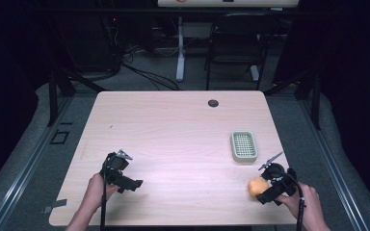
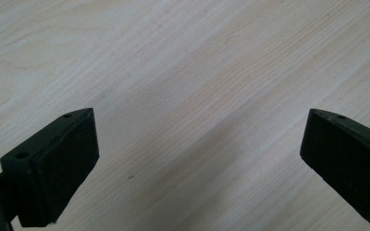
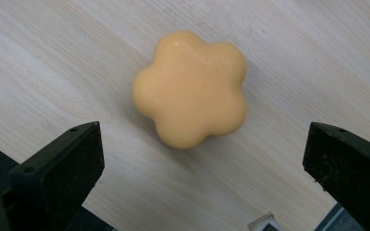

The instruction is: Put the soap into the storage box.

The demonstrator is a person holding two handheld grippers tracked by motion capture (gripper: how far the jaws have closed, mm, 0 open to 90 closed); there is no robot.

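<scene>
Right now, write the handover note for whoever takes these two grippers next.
Left gripper: jaws open over bare wood, holding nothing, at the near left of the pale wooden table.
Right gripper: jaws open, poised just short of the orange flower-shaped soap-like piece, not gripping it.
The orange piece lies on the table near its front right edge; the pale green slotted rectangular dish sits beyond it, with nothing in it.
Done: approach. Left: close on the piece; probably carry it to the dish.

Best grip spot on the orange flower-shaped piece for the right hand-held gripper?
Probably straight down from above, across the flower-shaped piece, pads seated in two opposite notches between lobes. It lies flat on the table, and the right hand-held gripper is open just short of it.
</scene>
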